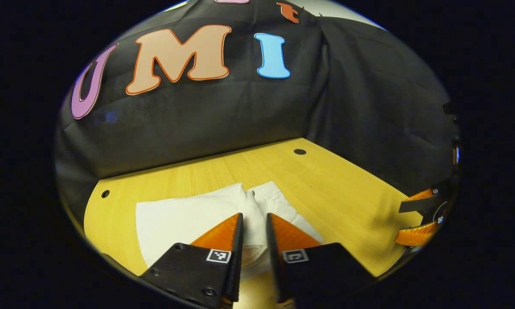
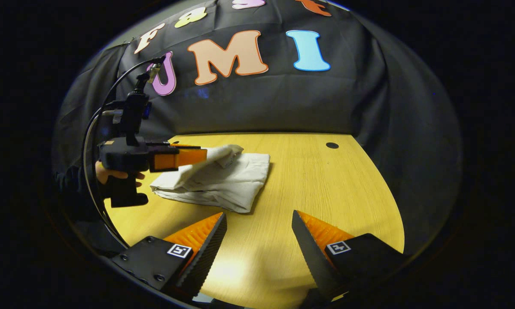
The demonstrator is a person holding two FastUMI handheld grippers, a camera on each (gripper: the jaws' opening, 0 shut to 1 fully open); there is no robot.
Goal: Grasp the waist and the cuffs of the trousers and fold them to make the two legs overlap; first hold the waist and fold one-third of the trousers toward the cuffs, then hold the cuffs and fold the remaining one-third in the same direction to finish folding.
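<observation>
left gripper view: one trousers [image 1: 188, 219], two grippers.

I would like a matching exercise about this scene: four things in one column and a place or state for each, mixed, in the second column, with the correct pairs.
Things:
1. left hand-held gripper
2. right hand-held gripper
3. trousers
4. table

Places or states:
A. open, above bare wood, holding nothing
B. pale cloth folded into a pile, one part raised
C. wooden, with small dark round holes
D. fingers nearly together, with cloth between them

Pairs: 1-D, 2-A, 3-B, 4-C
</observation>
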